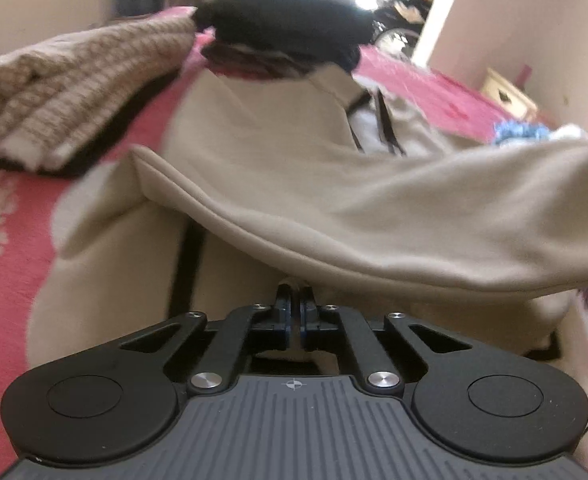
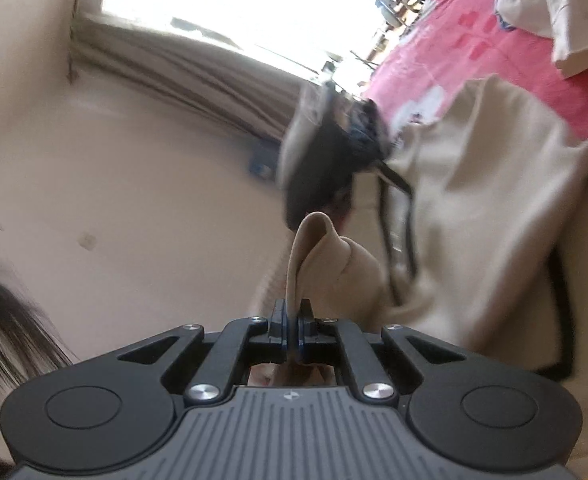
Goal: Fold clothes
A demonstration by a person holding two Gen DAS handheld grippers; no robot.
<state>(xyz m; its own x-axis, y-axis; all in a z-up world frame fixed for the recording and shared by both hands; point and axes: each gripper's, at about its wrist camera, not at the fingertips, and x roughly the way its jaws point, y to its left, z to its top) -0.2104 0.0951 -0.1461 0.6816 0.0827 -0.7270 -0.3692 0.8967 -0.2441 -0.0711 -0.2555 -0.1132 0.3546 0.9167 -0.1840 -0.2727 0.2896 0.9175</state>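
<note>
Pink bedding (image 1: pixel 10 264) covers the bed, and the window behind it is very bright, so the far side is hard to read. On the bedding lies the beige garment (image 1: pixel 278 148) with black trim, spread from the near edge toward the middle; it is what I am folding. A knitted sweater (image 1: pixel 66 84) lies near the far left corner, and a dark pile of clothes (image 1: pixel 286 24) sits at the far edge, touching the garment's top.

My left gripper (image 1: pixel 294 300) has its jaws pressed together at the hem of the raised flap, but the cloth hides the tips, so I judge it holds only a thin bite. My right gripper (image 2: pixel 293 316) is pinching a folded corner of the same garment, and the fabric stands up between the jaws in a loop.

I think the main risk is the left grip: if the edge is caught shallowly, the flap can slip out when I carry it over, and the fold will fall crooked. If my two hands rise unevenly, the cloth will twist between them. The flap may also drag against the dark pile and pull it along. Both pictures are blurred, so the seams are uncertain.
</note>
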